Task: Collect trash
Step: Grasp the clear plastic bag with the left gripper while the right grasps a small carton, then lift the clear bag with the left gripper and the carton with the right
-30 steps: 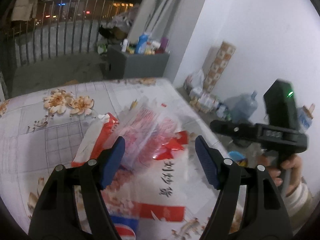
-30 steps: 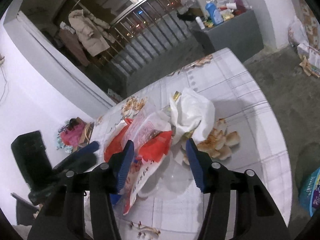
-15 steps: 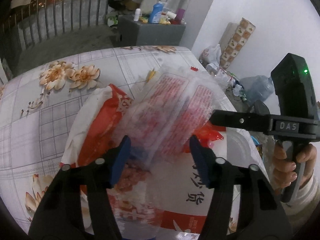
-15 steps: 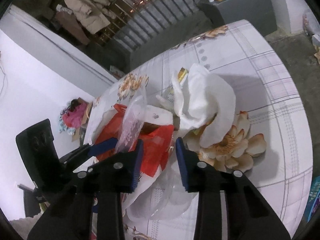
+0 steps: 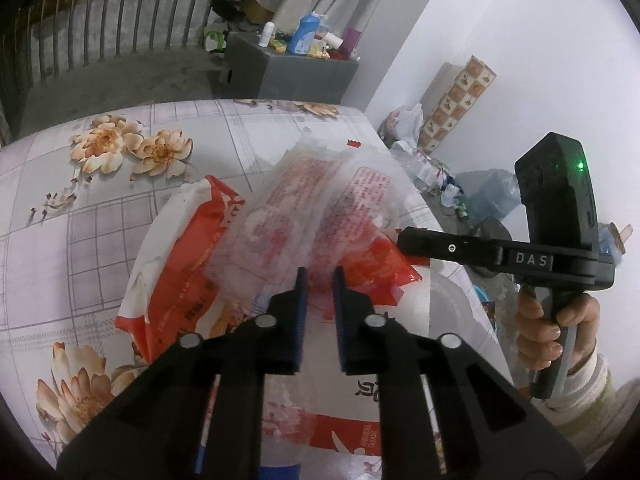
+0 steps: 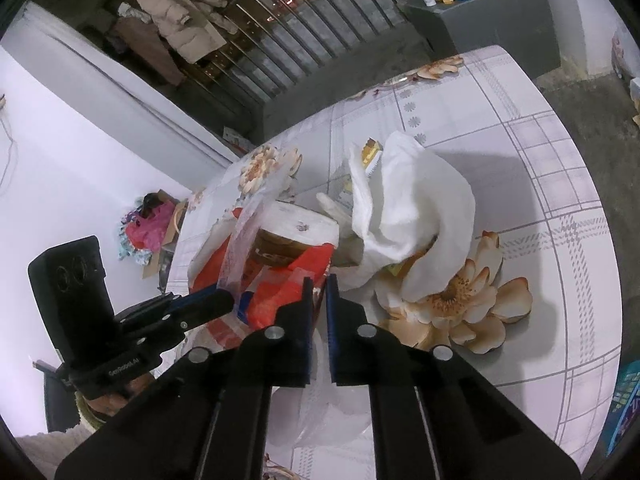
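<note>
A red and white plastic bag [image 5: 188, 256] lies open on the flowered table. My left gripper [image 5: 319, 280] is shut on a clear wrapper with red print [image 5: 312, 204] and holds it upright over the bag's mouth; the wrapper shows edge-on in the right wrist view [image 6: 244, 240]. My right gripper [image 6: 318, 288] is shut on the red rim of the bag [image 6: 296, 284]. Crumpled white tissue [image 6: 416, 216] and a yellow wrapper [image 6: 370, 152] lie just beyond the bag.
The table [image 5: 120, 216] drops off at its right edge to a floor with bottles and bags [image 5: 440, 176]. A grey cabinet [image 5: 296, 76] with bottles stands behind, near a railing. The right gripper's handle [image 5: 560, 256] is at the table's right side.
Both grippers have closed from open: the left onto the clear wrapper, the right onto the bag's red rim. The wrapper stands more upright over the bag.
</note>
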The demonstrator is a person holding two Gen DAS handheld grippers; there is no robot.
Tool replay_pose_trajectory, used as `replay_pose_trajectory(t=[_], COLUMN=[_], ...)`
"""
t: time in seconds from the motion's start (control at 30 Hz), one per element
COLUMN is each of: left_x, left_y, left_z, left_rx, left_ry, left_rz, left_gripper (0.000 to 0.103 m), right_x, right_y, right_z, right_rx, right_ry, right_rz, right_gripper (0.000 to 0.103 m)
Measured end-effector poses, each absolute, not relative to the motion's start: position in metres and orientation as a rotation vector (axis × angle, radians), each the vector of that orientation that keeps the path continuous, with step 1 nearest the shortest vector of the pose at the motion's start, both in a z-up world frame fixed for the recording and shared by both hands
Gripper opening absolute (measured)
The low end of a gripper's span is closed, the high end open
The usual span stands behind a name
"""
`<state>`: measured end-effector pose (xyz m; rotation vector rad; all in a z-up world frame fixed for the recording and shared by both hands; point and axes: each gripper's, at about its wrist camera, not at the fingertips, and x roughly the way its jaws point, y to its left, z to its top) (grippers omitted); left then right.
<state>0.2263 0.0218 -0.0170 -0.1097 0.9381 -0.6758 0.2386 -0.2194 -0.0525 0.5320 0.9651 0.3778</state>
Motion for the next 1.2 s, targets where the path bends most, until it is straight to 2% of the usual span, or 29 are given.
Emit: replay_pose_trajectory(t=[0.37,0.67,0.73,0.8,0.97,1.07,1.2], left_x=[0.213,0.216,0.216,0.216,0.215,0.216,0.217], left_y=[0.041,0.059,0.063,0.065,0.069,0.071,0.073], left_z=[0.010,0.016,0.014,0.013,0.012,0.011,0.011], left_rx=[-0.157,-0.213,-0.228,-0.236,-0.235,-0.238,-0.243], left_ry=[0.800,0.785,0.789,0.790,0.797,0.802,0.806], left_rz=[-0.687,-0.635,-0.630,-0.623,-0.596,-0.581,-0.570], left_gripper=[0.002,0.002,0.002,0.002,0.002,0.002,0.002], right_x=[0.239,0.240,0.239,0.239,0.246,0.256,0.274], right_y=[-0.221,-0.221,-0.220,-0.221,-0.206,-0.186,-0.163], right_z=[-0.044,-0.033,-0.029,-0.025,-0.015,-0.015,-0.024], right_rx=[0.557,0.502,0.478,0.462,0.341,0.186,-0.041], right_ry=[0.934,0.922,0.906,0.886,0.860,0.855,0.872], right_rz=[0.387,0.378,0.373,0.367,0.390,0.442,0.494], right_gripper=[0.005,0.011,0.025,0.032,0.041,0.051,0.053])
